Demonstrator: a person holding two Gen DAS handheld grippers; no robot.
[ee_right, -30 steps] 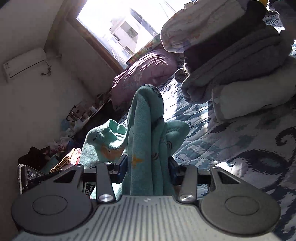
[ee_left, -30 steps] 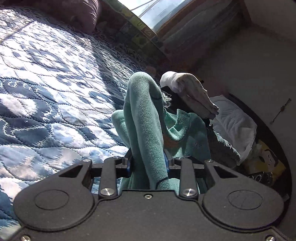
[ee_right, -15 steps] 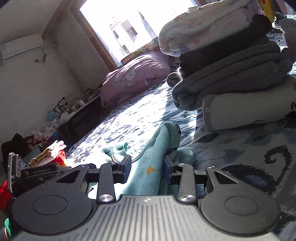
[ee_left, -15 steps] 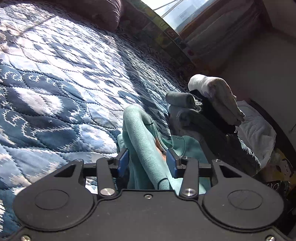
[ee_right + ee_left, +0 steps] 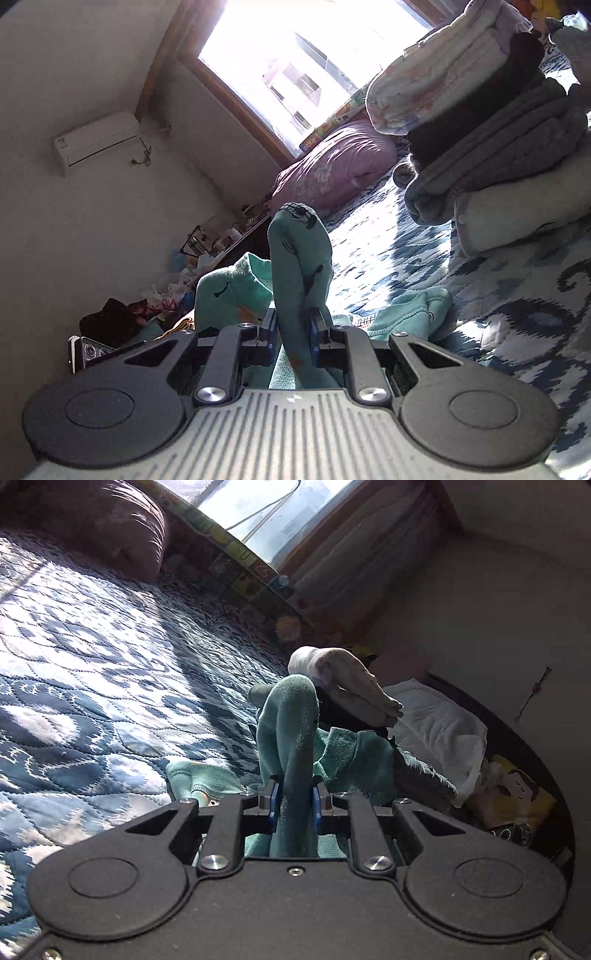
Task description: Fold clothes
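Left gripper (image 5: 294, 805) is clamped tight on a bunched fold of the teal garment (image 5: 295, 738), with the blue pads pressing into the fabric from both sides. The cloth humps up in a loop above the fingers, and the rest of it spills down onto the blue patterned quilt (image 5: 92, 664), a cuff-like end lying just left of the gripper.

Right gripper (image 5: 293, 338) is doing the same thing: squeezed onto another bunch of the same teal garment (image 5: 299, 258), which sticks up past the fingertips. More teal fabric lies on the quilt (image 5: 517, 295) on either side of that gripper.

Further along the quilt there's a stack of folded clothes (image 5: 498, 140), with white at the bottom, then grey, something dark, and a pale printed piece on top. In the left wrist view that stack (image 5: 343, 686) sits right behind the raised teal loop. A purple pillow (image 5: 332, 173) lies at the far end of the quilt under the window (image 5: 295, 55), and an air conditioner (image 5: 96, 142) is mounted on the wall beside it.
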